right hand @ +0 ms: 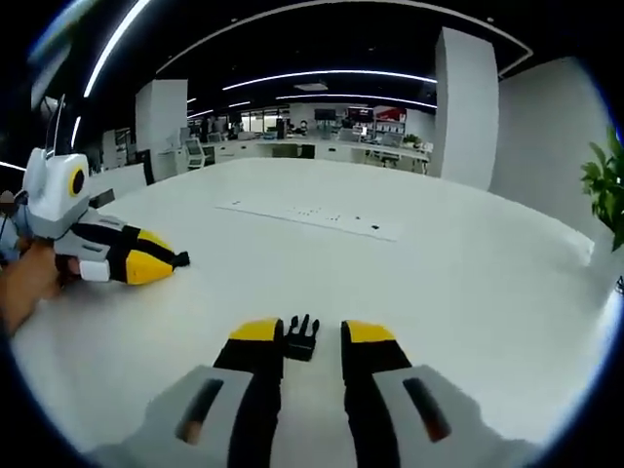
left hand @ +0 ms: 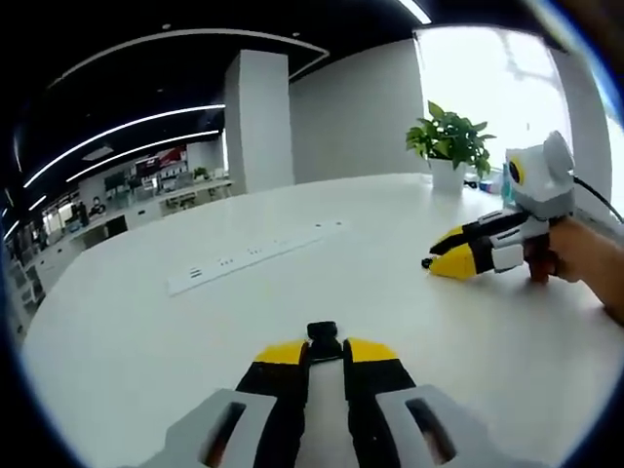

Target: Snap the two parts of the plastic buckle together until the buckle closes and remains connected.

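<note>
My left gripper is shut on a black buckle part, which sticks out just past its yellow fingertips, low over the white table. The right gripper view shows that left gripper at the left with the black part poking from its tip. My right gripper stands open. The pronged black buckle part lies on the table between its jaws, closer to the left jaw. In the left gripper view the right gripper rests at the right, with the pronged part at its tip.
A flat white power strip lies across the middle of the table. A potted plant stands at the far edge. A person's hand holds each gripper. Office desks and a white pillar stand behind.
</note>
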Tool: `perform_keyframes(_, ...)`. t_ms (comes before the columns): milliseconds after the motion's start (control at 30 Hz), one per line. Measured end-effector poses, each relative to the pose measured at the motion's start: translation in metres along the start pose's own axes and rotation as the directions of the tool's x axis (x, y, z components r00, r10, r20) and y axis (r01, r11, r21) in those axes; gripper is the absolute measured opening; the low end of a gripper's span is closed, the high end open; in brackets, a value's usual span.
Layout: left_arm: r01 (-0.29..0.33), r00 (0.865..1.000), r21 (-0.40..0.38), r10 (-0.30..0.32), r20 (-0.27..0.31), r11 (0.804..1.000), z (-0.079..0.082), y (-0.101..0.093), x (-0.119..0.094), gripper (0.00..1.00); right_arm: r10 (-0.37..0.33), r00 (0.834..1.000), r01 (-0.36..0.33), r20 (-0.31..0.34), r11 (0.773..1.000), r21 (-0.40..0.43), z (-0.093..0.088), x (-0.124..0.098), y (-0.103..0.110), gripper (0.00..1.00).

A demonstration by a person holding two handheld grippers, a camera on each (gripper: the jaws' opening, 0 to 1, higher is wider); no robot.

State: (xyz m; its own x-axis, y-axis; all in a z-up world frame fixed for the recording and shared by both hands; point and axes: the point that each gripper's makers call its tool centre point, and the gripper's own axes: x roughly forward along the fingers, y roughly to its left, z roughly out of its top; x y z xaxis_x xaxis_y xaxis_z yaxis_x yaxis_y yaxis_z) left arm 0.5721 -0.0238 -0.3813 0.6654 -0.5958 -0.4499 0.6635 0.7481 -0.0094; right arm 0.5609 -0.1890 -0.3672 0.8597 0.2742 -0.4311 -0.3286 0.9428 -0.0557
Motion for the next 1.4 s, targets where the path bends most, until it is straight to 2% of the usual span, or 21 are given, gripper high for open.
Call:
perform_keyframes(133, -0.003, 1.0, -0.001, 0.003, 0.003, 1.0, 0.001, -0.001, -0.001, 0.12, 0.041, 0.997, -0.042, 0.071, 0.999, 0.004, 0.018, -0.004, -0.006, 0.23)
perform_keyframes(167, -0.001, 1.0, 0.0, 0.001, 0.004, 1.0, 0.0, -0.004, -0.002, 0.12, 0.063, 0.995, -0.062, 0.08, 0.998, -0.016, 0.02, -0.004, -0.005, 0.24)
perform_keyframes(233, 0.004, 1.0, -0.002, -0.004, 0.004, 1.0, -0.001, -0.006, -0.003, 0.12, 0.077, 0.996, -0.076, 0.049, 0.997, -0.035, 0.015, -0.003, -0.008, 0.24)
perform_keyframes(367, 0.009, 1.0, -0.013, -0.009, 0.003, 1.0, -0.002, -0.01, -0.005, 0.12, 0.073, 0.997, -0.073, 0.0, 0.997, 0.013, 0.004, 0.001, -0.013, 0.25)
perform_keyframes(467, 0.011, 1.0, -0.014, -0.011, 0.004, 1.0, -0.002, -0.012, -0.006, 0.12, 0.063, 0.997, -0.064, -0.033, 0.998, -0.026, 0.0, 0.003, -0.005, 0.26)
perform_keyframes(600, 0.007, 1.0, 0.002, -0.007, 0.01, 1.0, -0.004, -0.018, -0.009, 0.12, 0.055, 0.998, -0.058, -0.04, 0.997, -0.06, -0.001, 0.006, 0.004, 0.27)
perform_keyframes(700, 0.007, 1.0, -0.002, -0.007, 0.011, 1.0, -0.004, -0.019, -0.01, 0.12, 0.027, 0.999, -0.029, -0.04, 0.998, -0.059, -0.003, 0.009, -0.001, 0.28)
perform_keyframes(867, 0.007, 1.0, -0.001, -0.007, 0.01, 1.0, -0.005, -0.02, -0.011, 0.12, 0.04, 0.999, -0.042, -0.035, 0.998, -0.05, -0.004, 0.009, -0.001, 0.14)
perform_keyframes(1133, 0.015, 1.0, -0.005, -0.015, 0.013, 1.0, -0.005, -0.021, -0.013, 0.12, 0.053, 0.998, -0.055, -0.034, 0.997, -0.058, -0.006, 0.006, -0.001, 0.13)
perform_keyframes(1200, 0.034, 0.999, -0.01, -0.034, 0.015, 0.999, -0.006, -0.022, -0.013, 0.12, 0.069, 0.997, -0.071, -0.026, 0.995, -0.067, -0.007, 0.006, -0.001, 0.13)
perform_keyframes(1367, 0.125, 0.992, -0.022, -0.125, 0.011, 0.992, -0.008, -0.022, -0.018, 0.11, 0.125, 0.992, -0.125, -0.01, 0.99, -0.063, -0.007, 0.005, 0.0, 0.13)
perform_keyframes(1400, 0.12, 0.993, -0.018, -0.12, 0.009, 0.993, -0.008, -0.019, -0.018, 0.11, 0.131, 0.991, -0.132, -0.009, 0.989, -0.064, -0.007, 0.004, 0.001, 0.12)
